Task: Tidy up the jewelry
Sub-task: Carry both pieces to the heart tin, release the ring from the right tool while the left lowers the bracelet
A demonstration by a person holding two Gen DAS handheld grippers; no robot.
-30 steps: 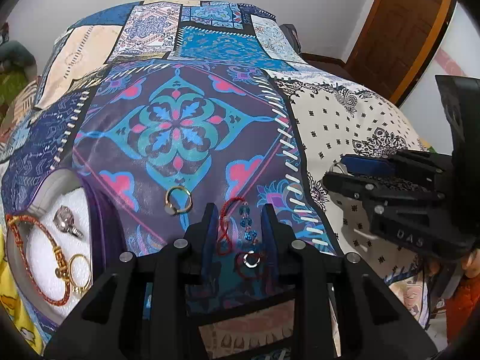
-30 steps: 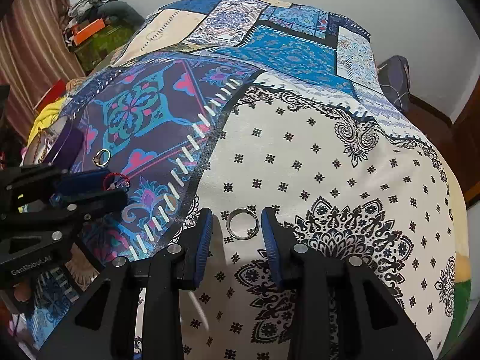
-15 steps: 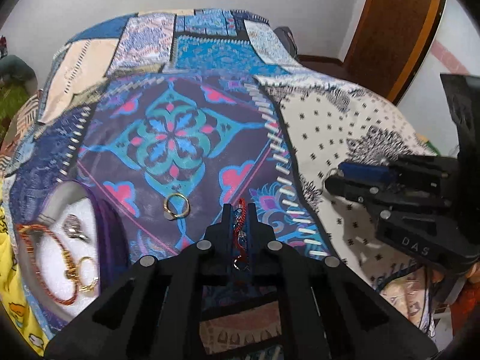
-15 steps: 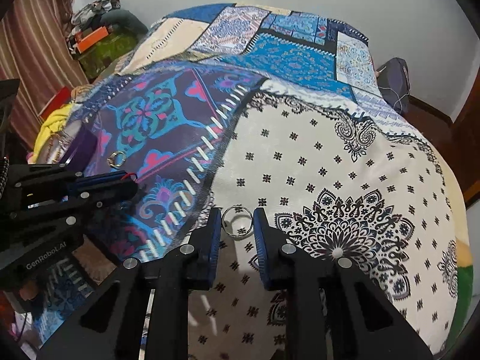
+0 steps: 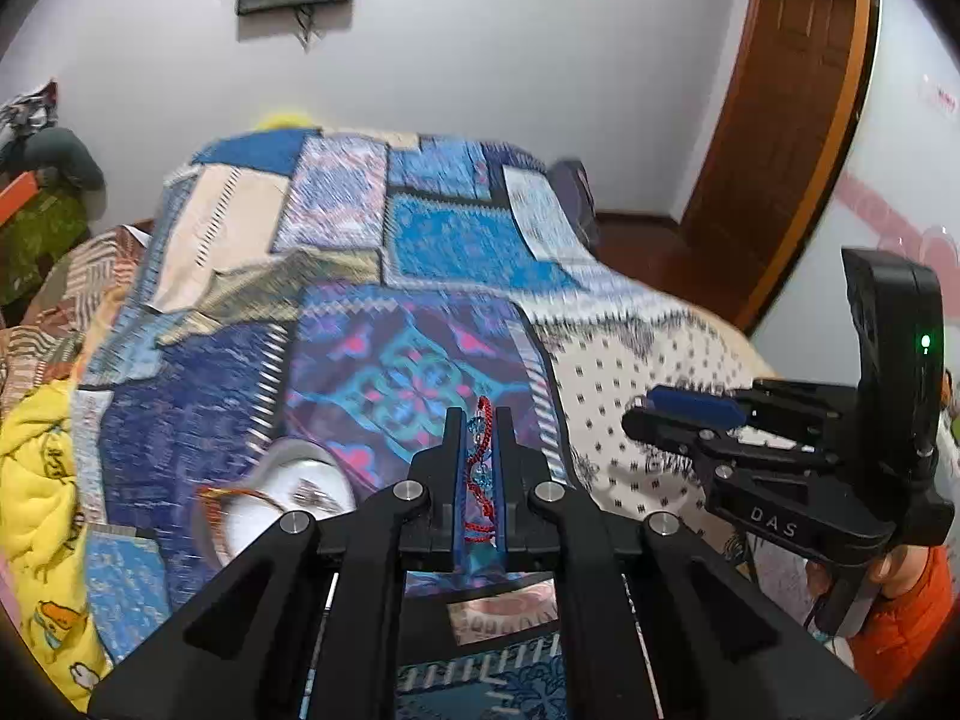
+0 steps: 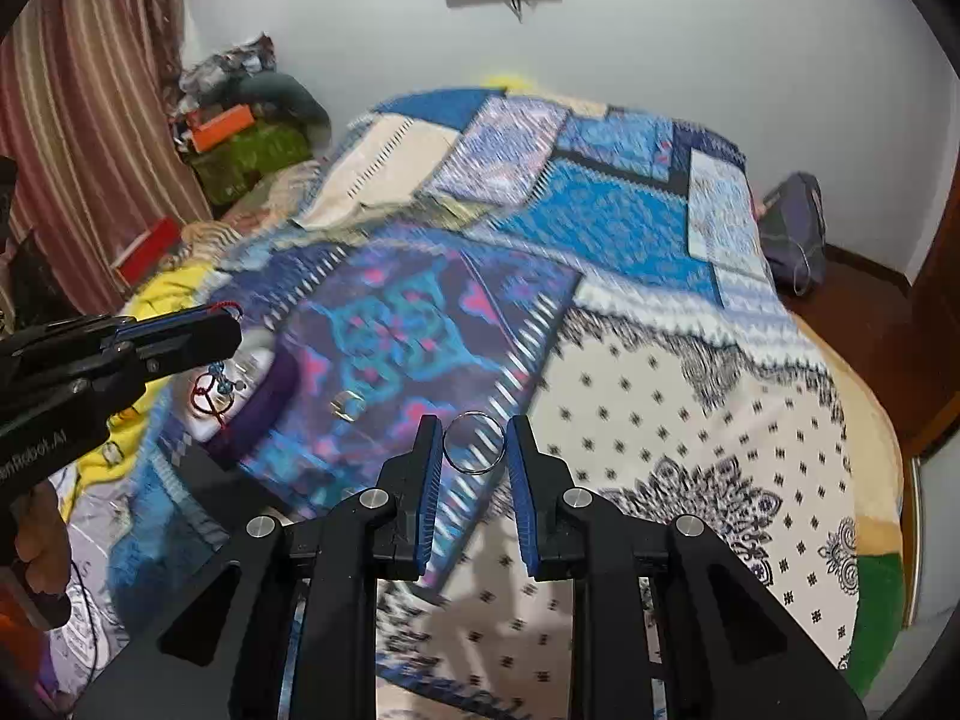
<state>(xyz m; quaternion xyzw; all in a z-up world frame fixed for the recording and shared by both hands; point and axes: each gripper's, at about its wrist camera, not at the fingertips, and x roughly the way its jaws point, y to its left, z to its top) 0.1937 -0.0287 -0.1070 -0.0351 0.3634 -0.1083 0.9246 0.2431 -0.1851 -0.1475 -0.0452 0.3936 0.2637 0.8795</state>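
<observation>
Pinching a red cord bracelet (image 5: 480, 474) with blue beads, the left gripper (image 5: 478, 426) has its fingers pressed nearly together, with only the cord and beads filling the narrow gap. The bracelet is lifted clear of the quilt (image 5: 630, 372), and from the right wrist view its loose end dangles below the fingers as a small red loop with beads (image 6: 211, 391). That grip near one end makes sense for a limp cord: it hangs straight down and can be lowered into a container without bunching.

The right gripper (image 6: 474, 441) holds a thin silver ring (image 6: 474, 441) between its blue pads (image 6: 429, 480). The fingers stand only as far apart as the ring is wide, touching it on either side, so the ring sits upright across the gap and well above the bed. Squeezing it across its width keeps a hard, slippery hoop from twisting out.

Below and to the left sits a round tray with a white lining and purple rim (image 5: 300, 483), already holding a red and gold bangle (image 5: 234, 495) and what looks like another small piece, too blurred to name. Another ring (image 6: 347, 405) lies on the quilt just beside the tray, not yet collected.

Judging by the task, both pieces are on their way to the tray, which is probably why both grippers are raised and angled toward that side. The dangling cord could snag on the rim.
</observation>
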